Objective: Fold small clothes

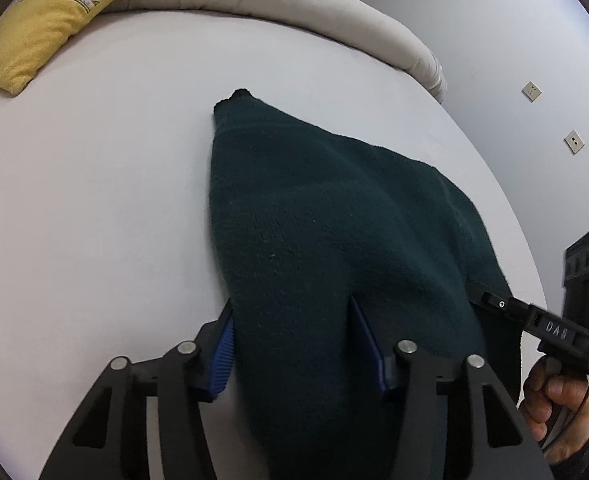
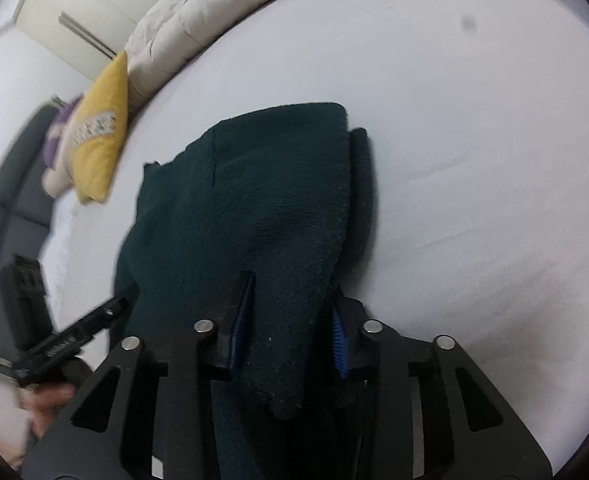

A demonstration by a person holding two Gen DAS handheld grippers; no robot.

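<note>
Both grippers clamp a dark green knitted garment [image 1: 326,208] over a white bed [image 1: 94,200].
Left gripper [image 1: 290,344] and right gripper [image 2: 290,320] grip bunched fabric; uneven pulling could skew the fold.

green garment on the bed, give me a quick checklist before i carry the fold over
1. Left hand-held gripper has cloth between its fingers: ok.
2. Right hand-held gripper has cloth between its fingers: ok.
3. Both hold the same dark green garment: ok.
4. Fingers fully pinched shut on the cloth: cannot tell, fabric drapes over them.
5. White sheet bare beyond the garment for landing: ok.
6. Yellow pillow and beige duvet apart from the garment: ok.
</note>
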